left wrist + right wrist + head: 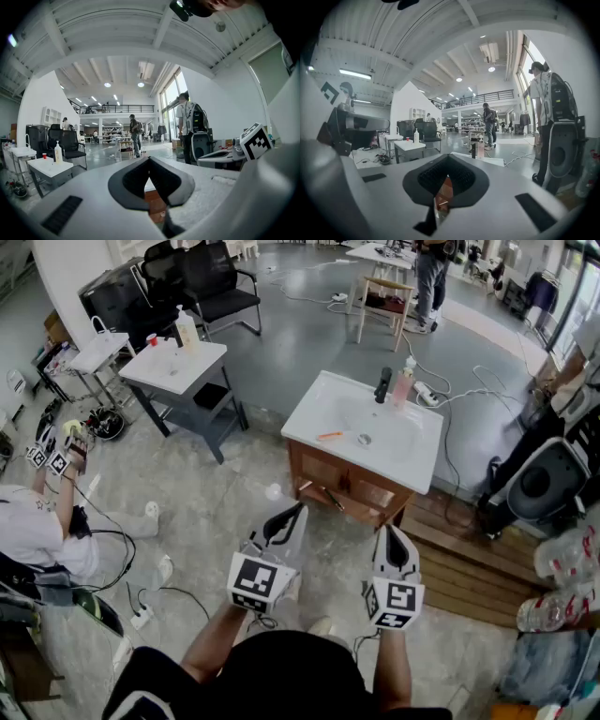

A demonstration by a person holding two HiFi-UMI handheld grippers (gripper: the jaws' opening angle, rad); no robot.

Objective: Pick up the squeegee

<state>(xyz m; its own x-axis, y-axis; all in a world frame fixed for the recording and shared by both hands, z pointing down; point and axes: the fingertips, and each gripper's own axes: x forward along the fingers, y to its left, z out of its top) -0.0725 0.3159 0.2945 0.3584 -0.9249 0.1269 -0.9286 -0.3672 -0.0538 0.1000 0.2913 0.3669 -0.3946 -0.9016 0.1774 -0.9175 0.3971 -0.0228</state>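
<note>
A wooden cabinet with a white basin (pixel 319 409) stands ahead of me in the head view. On the basin lies a small orange thing (pixel 330 436) left of the drain; I cannot tell whether it is the squeegee. A black tap (pixel 382 385) and a pink bottle (pixel 403 382) stand at the basin's back edge. My left gripper (pixel 298 509) and right gripper (pixel 392 531) hover side by side in front of the cabinet, well short of the basin. The left gripper (pixel 149 159) is shut and holds nothing, and so is the right gripper (pixel 447 157).
A white table (pixel 164 376) with a soap bottle (pixel 187 331) stands at the left, black chairs (pixel 211 282) behind it. A person (pixel 37 521) sits on the floor at the far left. Cables (pixel 141 601) lie on the floor. A wooden platform (pixel 469 559) and a machine (pixel 544 486) are at the right.
</note>
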